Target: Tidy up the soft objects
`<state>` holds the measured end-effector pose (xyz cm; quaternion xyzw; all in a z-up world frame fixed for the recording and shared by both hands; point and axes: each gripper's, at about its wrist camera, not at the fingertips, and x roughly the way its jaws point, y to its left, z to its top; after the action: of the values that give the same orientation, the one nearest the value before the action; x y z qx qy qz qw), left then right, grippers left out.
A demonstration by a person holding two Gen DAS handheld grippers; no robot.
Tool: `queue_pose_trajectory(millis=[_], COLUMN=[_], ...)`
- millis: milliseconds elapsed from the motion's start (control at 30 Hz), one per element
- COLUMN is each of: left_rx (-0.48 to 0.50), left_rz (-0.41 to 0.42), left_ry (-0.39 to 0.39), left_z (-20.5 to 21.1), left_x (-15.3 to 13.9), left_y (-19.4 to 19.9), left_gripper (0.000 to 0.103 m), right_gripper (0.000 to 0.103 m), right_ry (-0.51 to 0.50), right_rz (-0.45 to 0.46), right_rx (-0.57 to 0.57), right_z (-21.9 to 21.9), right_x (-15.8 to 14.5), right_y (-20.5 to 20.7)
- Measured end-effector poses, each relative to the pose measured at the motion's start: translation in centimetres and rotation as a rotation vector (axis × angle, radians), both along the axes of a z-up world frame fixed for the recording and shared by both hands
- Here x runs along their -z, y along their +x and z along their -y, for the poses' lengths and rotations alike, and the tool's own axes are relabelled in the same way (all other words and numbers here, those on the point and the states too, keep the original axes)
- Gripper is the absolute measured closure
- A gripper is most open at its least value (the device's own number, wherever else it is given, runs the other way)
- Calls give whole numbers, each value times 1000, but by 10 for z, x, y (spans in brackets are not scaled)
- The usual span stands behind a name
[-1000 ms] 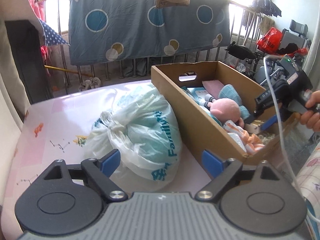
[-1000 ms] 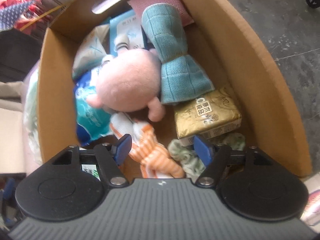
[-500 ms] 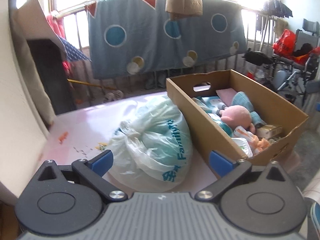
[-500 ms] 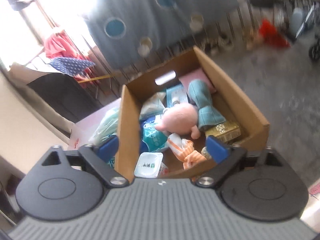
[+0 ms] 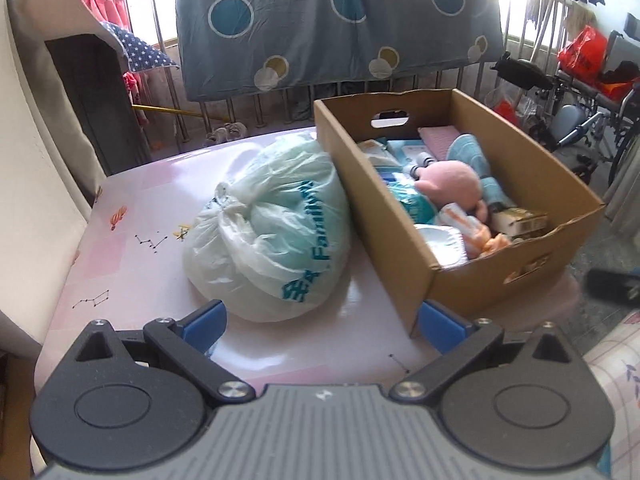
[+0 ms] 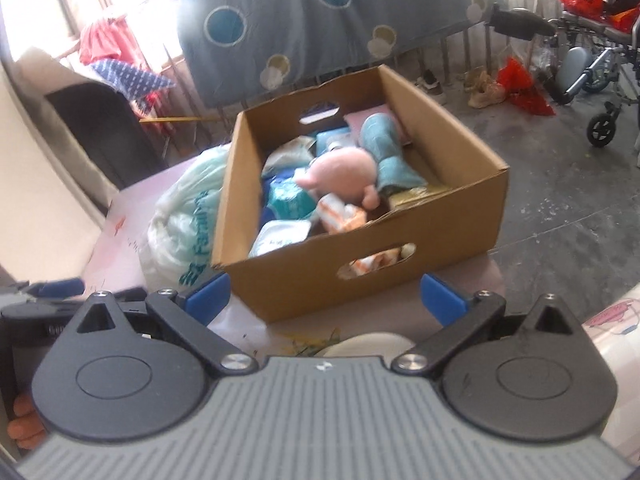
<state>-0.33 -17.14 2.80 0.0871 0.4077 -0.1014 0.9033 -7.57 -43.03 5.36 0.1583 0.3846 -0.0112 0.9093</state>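
Observation:
A cardboard box (image 5: 400, 240) stands on the pink table (image 5: 132, 232), also shown in the right wrist view (image 6: 440, 232). It holds a pink plush toy (image 5: 448, 184) (image 6: 344, 172), a teal towel (image 6: 380, 148), an orange striped cloth (image 5: 476, 232) and several packets. A tied white plastic bag (image 5: 268, 232) (image 6: 180, 224) lies against the box's left side. My left gripper (image 5: 324, 328) is open and empty, in front of the bag. My right gripper (image 6: 324, 300) is open and empty, in front of the box's near wall.
A blue sheet with circles (image 5: 340, 20) hangs on a railing behind the table. A dark cabinet (image 5: 96, 100) stands at the left. A wheelchair (image 6: 600, 60) and red bags (image 6: 524, 88) stand on the floor at the right. A patterned cloth (image 5: 616, 368) lies at the near right.
Both grippers have drawn back from the box. The right gripper rose out of the box and now sits low in front of it. Both stayed open.

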Motion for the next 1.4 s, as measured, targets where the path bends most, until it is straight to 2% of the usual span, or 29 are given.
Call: queue_pose_trajectory(millis=[167,500,1400], left_rx=[6,-6,-57], left_rz=[15,4,-7], left_ry=[5,4,-43], left_z=[12,19,-6], left_x=[-4,-1,-1], left_y=[-5,1,11], left_gripper=[0,0,0], right_gripper=[1,1,1], right_ry=[-46,-30,-27], right_rz=[-4,2,-39], right_rx=[-18,-28,-107], right_z=[-11,0,-21], right_x=[4,8,19], right_y=[3,13,43])
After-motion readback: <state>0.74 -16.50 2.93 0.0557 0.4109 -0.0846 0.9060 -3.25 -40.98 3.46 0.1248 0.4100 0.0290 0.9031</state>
